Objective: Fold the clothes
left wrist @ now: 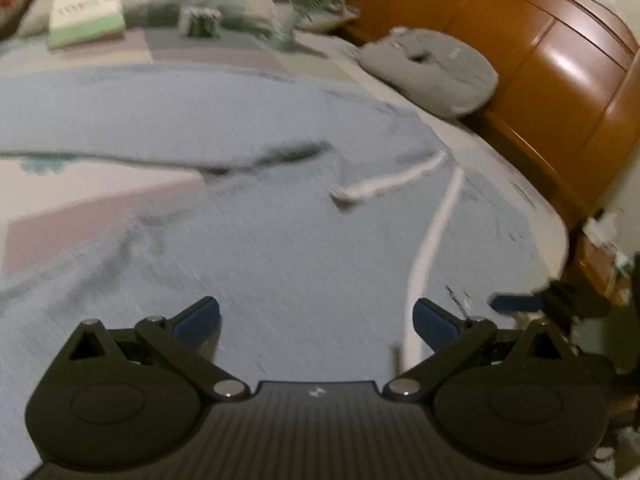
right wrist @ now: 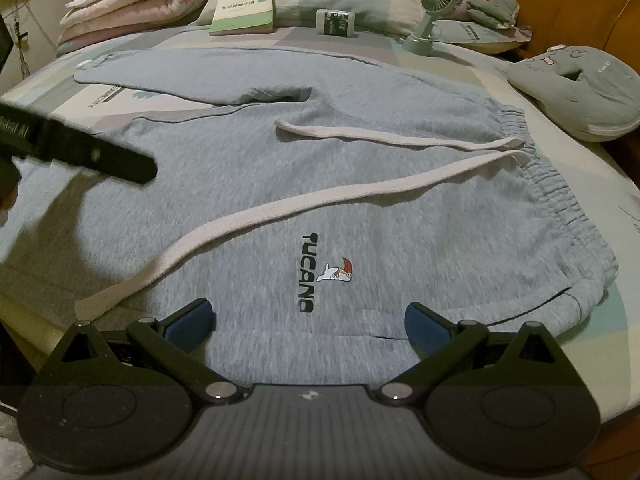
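Both hand-held grippers, wide and empty, over grey sweatpants (right wrist: 320, 184).
White drawstring (right wrist: 280, 208) lies across them; green fan (right wrist: 436, 8) at 1 o'clock on the bed (right wrist: 580, 360).

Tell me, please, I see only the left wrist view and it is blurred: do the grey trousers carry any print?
Observer: Yes. The right wrist view shows black letters TUCANO with a small bird on the grey trousers.
Operator: Is the right gripper open?
Observer: Yes, the right gripper is open, jaws wide apart, holding nothing.
Operator: What lies left of the book?
Observer: A rolled pink quilt.
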A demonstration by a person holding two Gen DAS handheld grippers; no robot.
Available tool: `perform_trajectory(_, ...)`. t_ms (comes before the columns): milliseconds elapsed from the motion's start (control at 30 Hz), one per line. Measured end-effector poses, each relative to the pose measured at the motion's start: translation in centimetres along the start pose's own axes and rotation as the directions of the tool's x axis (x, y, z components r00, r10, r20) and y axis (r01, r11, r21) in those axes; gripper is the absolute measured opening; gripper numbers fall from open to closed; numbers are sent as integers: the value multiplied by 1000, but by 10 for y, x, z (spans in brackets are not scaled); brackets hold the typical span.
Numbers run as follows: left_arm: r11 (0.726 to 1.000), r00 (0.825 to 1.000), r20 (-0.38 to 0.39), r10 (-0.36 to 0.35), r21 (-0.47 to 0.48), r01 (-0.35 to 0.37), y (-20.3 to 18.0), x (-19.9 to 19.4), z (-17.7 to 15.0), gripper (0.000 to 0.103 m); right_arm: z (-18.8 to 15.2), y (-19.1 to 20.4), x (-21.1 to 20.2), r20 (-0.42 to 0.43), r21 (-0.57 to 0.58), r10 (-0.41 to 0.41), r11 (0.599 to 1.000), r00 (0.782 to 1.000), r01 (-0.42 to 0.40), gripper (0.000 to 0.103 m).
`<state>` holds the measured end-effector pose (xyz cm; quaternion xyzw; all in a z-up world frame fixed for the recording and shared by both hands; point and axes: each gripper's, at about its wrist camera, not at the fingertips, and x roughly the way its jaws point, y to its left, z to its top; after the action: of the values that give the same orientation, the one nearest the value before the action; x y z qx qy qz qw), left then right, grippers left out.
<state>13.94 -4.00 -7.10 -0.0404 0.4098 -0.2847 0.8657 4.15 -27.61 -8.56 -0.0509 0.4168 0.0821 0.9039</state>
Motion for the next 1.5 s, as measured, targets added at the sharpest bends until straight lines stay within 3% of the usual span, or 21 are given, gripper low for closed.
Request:
perform_trajectory(100,997,997,44,71,-35,-69,14,-1,11,102,0,0,0,1,0,0,1000,1000,0,103)
perform_trajectory(333,988,996,27,81,-136,-77,48,33,28,102,-1,0,0,0,-1,-1,1000,1000,1,103)
perform_trajectory(433,988,996,24,92,-125,-88,44,32,33,102,-1,0,-1,0,1,-3,1000,1000,3,103)
perform_trajectory(667,989,990,51,128,-78,-124,30,-13,15,102,-1,0,0,2,2,-4,1000,1000,4,103)
perform_trajectory(900,975,980,-9,197,-105,-197,44,1,5,102,5,5,-9,-11,-6,-39,999,999,39,103)
perform_trajectory(1033,989,990,29,140,-51,-138,29,-26,14,102,8,9,-22,21,-19,-49,999,999,49,103)
perform_trajectory(1200,990,988,63,141,3,-142,40,-85,29,102,21,17,-37,49,-15,-25,1000,998,26,103)
perform_trajectory(1500,957,957,-13,290,13,-290,115,-142,7,102,35,47,-54,86,-70,9,998,996,-3,103)
